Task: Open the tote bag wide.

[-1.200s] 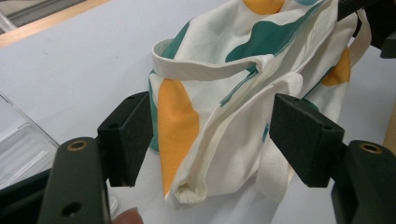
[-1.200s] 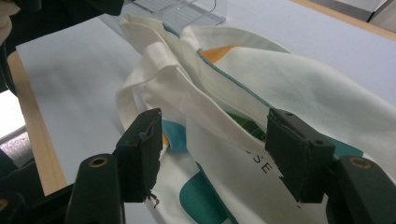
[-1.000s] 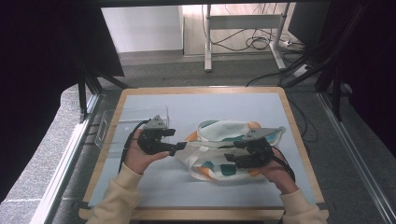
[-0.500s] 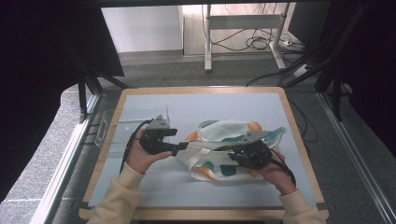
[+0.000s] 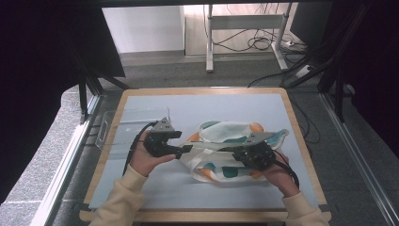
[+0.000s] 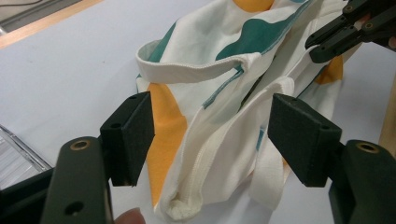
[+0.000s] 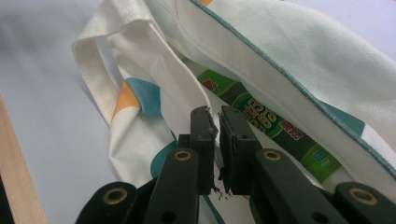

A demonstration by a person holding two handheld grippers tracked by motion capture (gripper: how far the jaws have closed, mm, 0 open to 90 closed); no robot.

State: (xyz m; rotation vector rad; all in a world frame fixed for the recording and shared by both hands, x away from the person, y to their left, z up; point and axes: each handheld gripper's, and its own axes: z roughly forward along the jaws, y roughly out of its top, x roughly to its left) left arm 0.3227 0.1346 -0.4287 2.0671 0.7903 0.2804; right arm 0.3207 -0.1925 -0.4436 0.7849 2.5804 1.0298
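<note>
Bag (image 5: pixel 230 150) lies mid-mat, slightly right, white cloth with teal and orange patches. My left gripper (image 6: pixel 212 135) has its jaws spread wide around the bag's folded edge and strap (image 6: pixel 205 72), pads not pressing. My right gripper (image 7: pixel 217 135) has just been closing; its jaws are nearly together, pinching the bag's rim cloth. Green packet (image 7: pixel 261 123) sits inside the mouth, right behind those jaws. Clear tray (image 5: pixel 124 125) lies at the mat's left edge, beside the left hand (image 5: pixel 148 160).
</note>
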